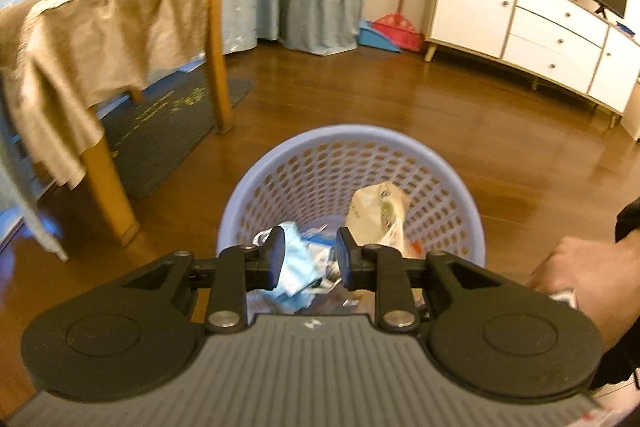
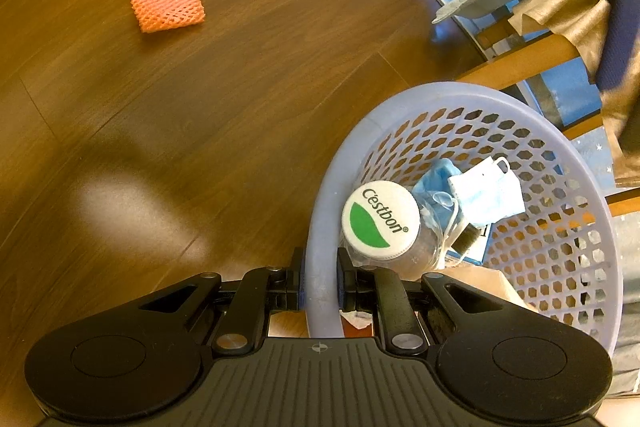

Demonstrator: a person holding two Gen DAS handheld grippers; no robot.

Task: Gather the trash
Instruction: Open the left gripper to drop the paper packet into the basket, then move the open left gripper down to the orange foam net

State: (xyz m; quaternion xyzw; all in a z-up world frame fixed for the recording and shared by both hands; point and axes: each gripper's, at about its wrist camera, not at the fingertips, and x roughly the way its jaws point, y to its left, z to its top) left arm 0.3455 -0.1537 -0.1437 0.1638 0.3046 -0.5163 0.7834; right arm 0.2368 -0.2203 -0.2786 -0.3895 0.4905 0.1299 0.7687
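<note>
Your right gripper [image 2: 319,281] clamps the smooth rim of the lavender perforated plastic basket [image 2: 560,267]. Your left gripper [image 1: 310,255] hangs above it, parted and empty. Inside lie a crumpled blue face mask [image 2: 486,195], a clear bottle [image 2: 380,215] and a wrinkled wrapper [image 1: 378,213]. An orange foam-mesh square [image 2: 167,1] remains on the wooden floor [image 2: 240,87], well apart.
</note>
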